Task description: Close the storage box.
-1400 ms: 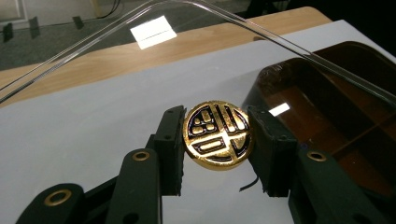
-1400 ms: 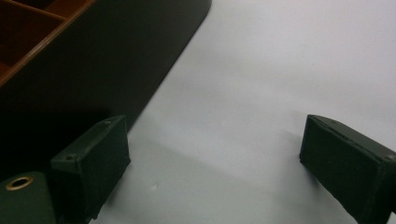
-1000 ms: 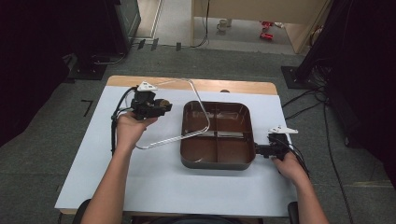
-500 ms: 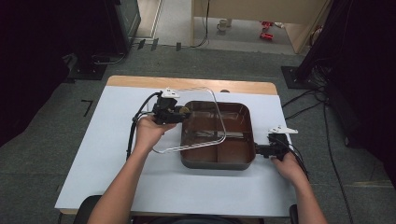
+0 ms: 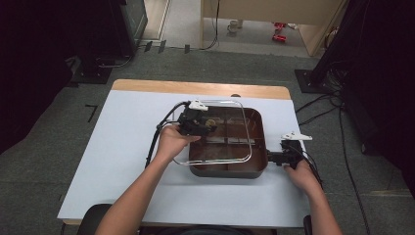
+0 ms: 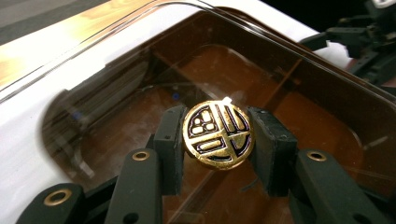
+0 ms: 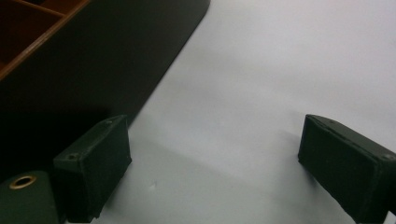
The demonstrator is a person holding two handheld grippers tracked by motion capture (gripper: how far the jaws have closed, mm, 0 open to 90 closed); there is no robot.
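The clear lid (image 5: 215,131) hangs by its round gold knob (image 6: 218,135), carried over the brown divided tray (image 5: 258,128) but offset toward 9 o'clock, so its right part covers the tray while its left edge overhangs the white worktop (image 5: 122,147). Your left tool (image 6: 218,140) is clamped on that knob, one pad on each side, and the grip looks centred and square. The lid seems slightly tilted, its near edge close to the tray's front rim.

To seat it well, as I judge the step, slide the lid toward 3 o'clock until its rounded corners line up with the tray's corners, level it, then lower it straight down. Keep the knob pinched until the rim rests all round; letting go early could drop a corner into a compartment.

Your right tool (image 5: 274,157) sits at the tray's 4 o'clock corner with its jaws spread wide, low over the worktop; in its own view one pad (image 7: 93,163) lies just beside the tray's dark wall. Whether it touches, I cannot tell. Use it to steady the tray against sliding, and keep it clear of the rim where the lid must land.
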